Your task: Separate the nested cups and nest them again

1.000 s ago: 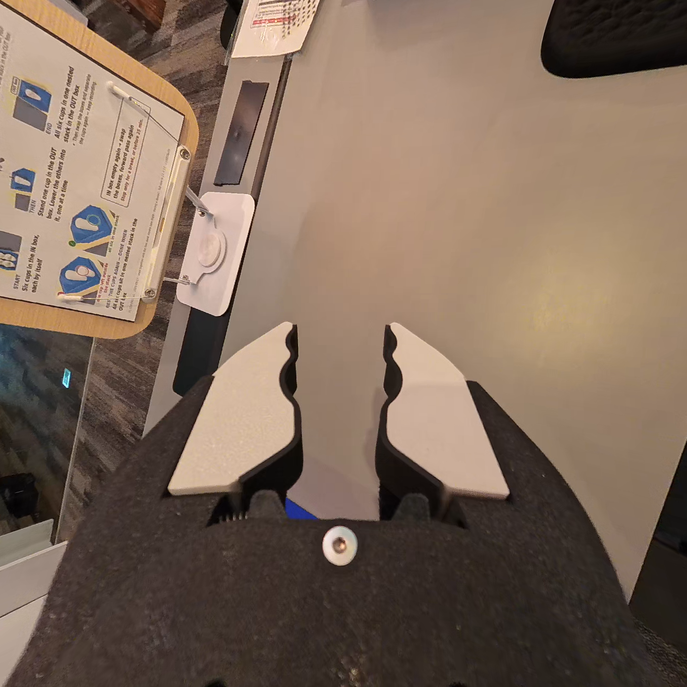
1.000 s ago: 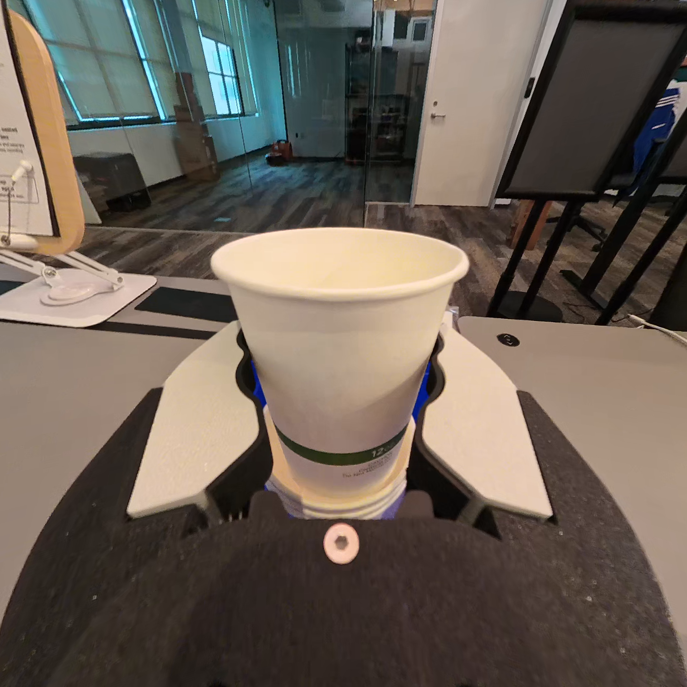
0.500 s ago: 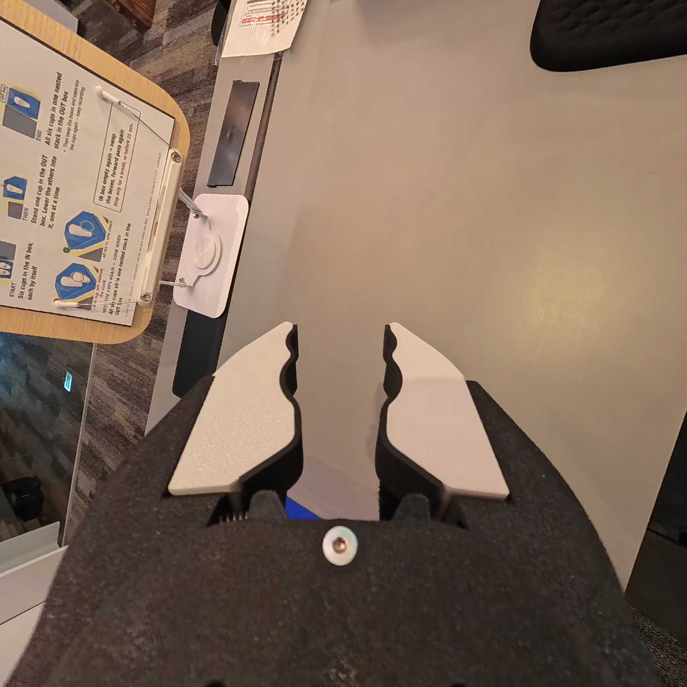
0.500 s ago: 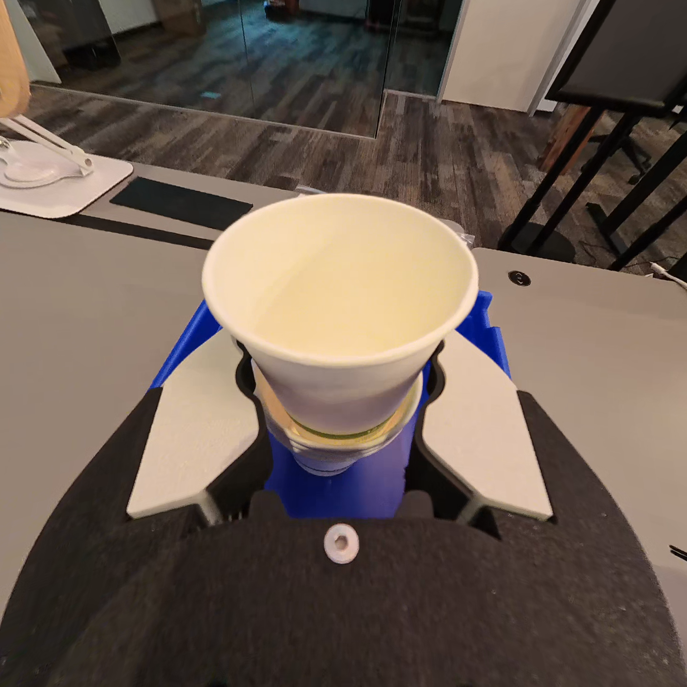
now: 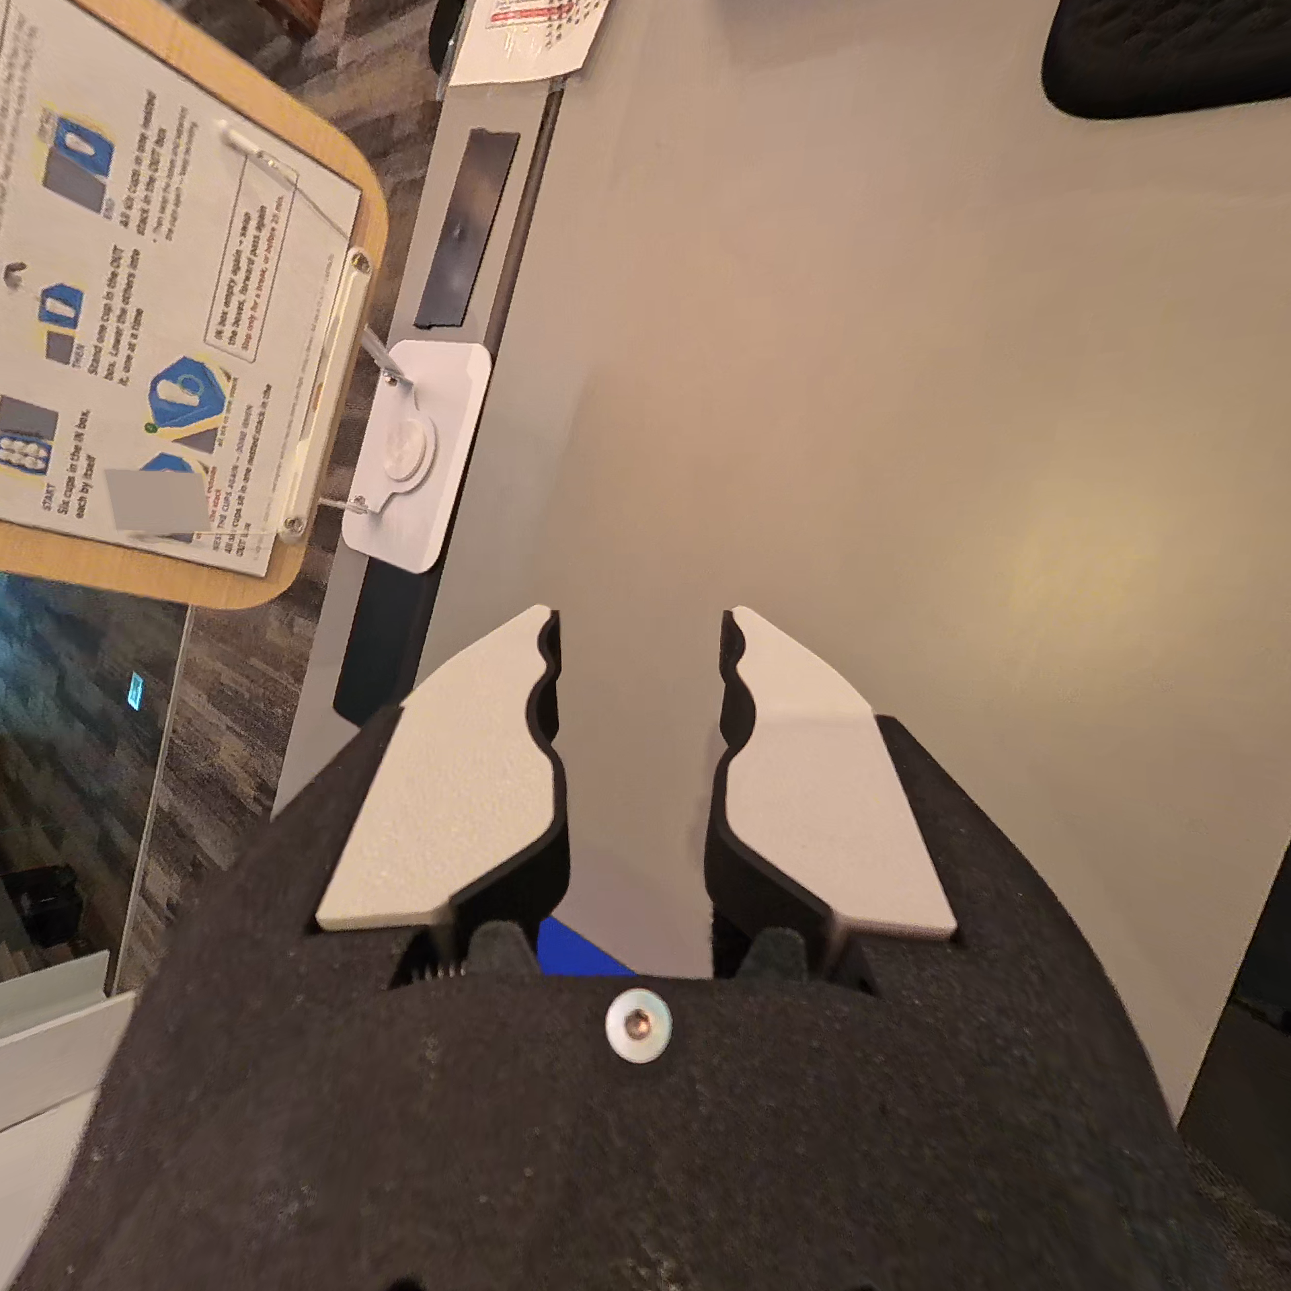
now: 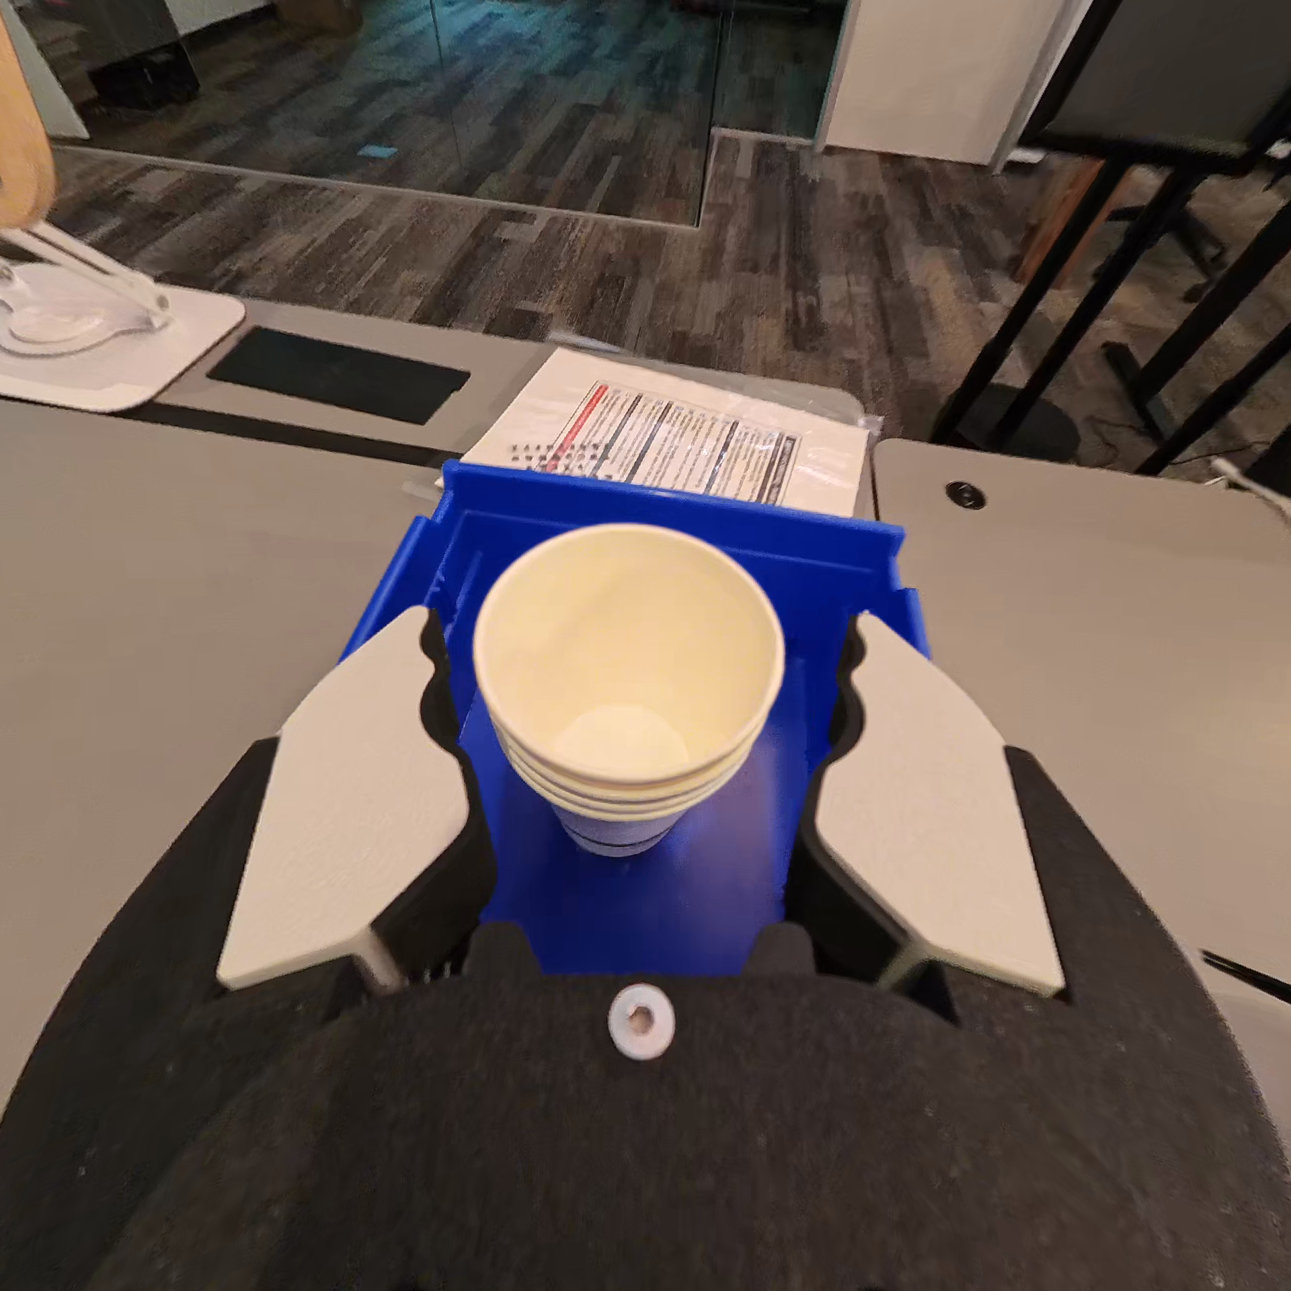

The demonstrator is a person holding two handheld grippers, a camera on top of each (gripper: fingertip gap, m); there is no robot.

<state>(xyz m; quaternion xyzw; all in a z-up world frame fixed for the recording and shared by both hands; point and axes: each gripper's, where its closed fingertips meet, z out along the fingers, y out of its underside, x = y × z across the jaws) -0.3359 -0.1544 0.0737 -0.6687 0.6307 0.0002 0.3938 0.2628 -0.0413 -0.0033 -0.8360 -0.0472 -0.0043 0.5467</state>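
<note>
Left wrist view first: the left gripper (image 5: 639,688) is empty, its jaws parted with nothing but bare grey tabletop (image 5: 908,391) showing between them. A small corner of the blue bin (image 5: 580,951) peeks out just above the gripper body. Off to the side there's an instruction board (image 5: 161,335) on a white stand (image 5: 412,461), and a printed sheet (image 5: 531,35) at the far edge. No cups in this view at all.

Right wrist view: the right gripper (image 6: 639,681) is spread wide and released, looking down into the blue bin. The stack of cups (image 6: 629,684) stands upright on the bin floor between the two fingers, touching neither as far as I can tell. Cream-white paper cups, several rolled rims showing as tight rings near the top, so they look nested pretty snugly. The inside is clean and empty, and you can see the round bottom of the top cup.

What could go sideways: paper cups are light, so if the gripper pulls away at an angle a finger could clip a rim and tip the whole stack over in the bin. The top cup might also not be fully seated. The rims look even to me, but it's hard to be sure from above.
</note>
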